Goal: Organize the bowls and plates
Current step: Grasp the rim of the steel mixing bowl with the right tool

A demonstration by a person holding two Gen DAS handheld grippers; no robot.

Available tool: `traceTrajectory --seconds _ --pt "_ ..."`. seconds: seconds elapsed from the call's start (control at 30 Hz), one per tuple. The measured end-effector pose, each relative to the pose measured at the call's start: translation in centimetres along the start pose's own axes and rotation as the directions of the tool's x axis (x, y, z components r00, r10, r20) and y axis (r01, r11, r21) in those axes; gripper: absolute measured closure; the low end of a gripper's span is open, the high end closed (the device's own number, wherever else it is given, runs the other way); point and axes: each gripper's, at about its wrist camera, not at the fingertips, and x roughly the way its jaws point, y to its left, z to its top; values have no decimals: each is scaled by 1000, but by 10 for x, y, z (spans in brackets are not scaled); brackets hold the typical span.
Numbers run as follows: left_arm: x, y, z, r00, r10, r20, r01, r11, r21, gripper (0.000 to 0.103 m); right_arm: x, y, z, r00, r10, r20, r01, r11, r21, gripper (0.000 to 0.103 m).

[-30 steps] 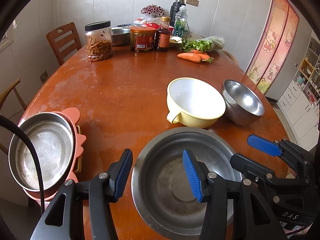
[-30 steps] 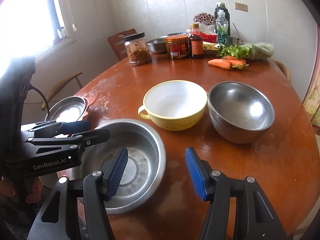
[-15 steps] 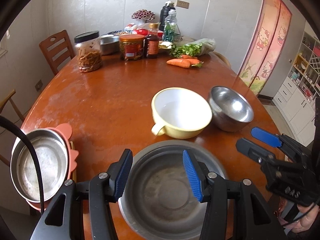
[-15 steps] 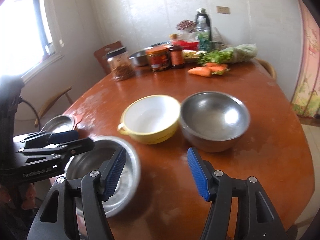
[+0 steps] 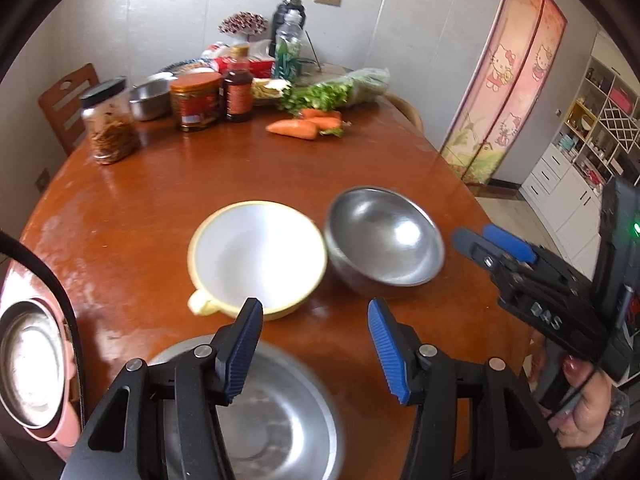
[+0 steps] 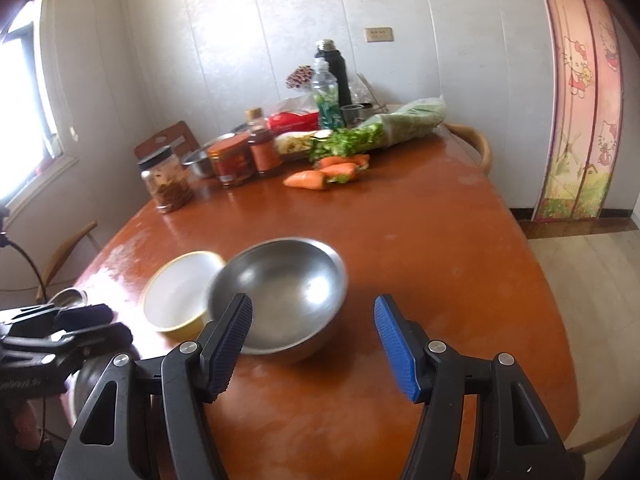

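Inventory, counted. Deep bowls: two, one yellow bowl (image 5: 256, 254) with a side handle and one steel bowl (image 5: 384, 236), touching rim to rim at mid-surface. Shallow steel dishes: two, one wide steel pan (image 5: 276, 420) at the near edge below my left tongs (image 5: 316, 350), and one small steel dish (image 5: 30, 364) nested in a pink plate (image 5: 64, 436) at the far left edge. A further small steel bowl (image 5: 150, 98) stands among the jars at the back.

Left tongs: jaws opening, nothing between them; the pan lies beneath, apart from the pads. Right tongs (image 6: 314, 350): jaws parted and empty, hanging over the near side of the steel bowl, not touching it.

The surface (image 5: 224, 172) is a round, glossy red-brown wood top. Room: white panelled walls, a window at left, a cartoon-printed door curtain (image 6: 580, 92) at right, wooden chairs around.

Back of surface: three jars and bottles in front, taller bottles behind, three carrots (image 5: 308, 124), bagged greens (image 6: 384, 132). Nothing stands between the tongs and the bowls.
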Motion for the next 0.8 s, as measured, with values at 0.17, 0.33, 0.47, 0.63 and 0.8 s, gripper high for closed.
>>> traceTrajectory --seconds 0.17,0.33,0.47,0.63,0.8 --pt "22 -15 5 998 -19 -53 18 1000 -19 48 34 -22 19 998 37 -57 -39 999 -26 37" --pt "36 -24 9 997 -12 -76 9 999 -34 48 67 -21 35 982 135 -128 -145 987 -69 37" --pt "47 -24 10 995 -14 -100 9 999 -52 48 91 -13 39 962 207 -177 -226 970 -91 38" --pt "57 -24 11 992 -15 -123 6 998 -67 48 99 -8 36 947 247 -206 -267 961 -77 40" --pt "54 -21 11 993 -16 -114 8 997 -75 48 90 -9 29 945 247 -214 -269 960 -79 40"
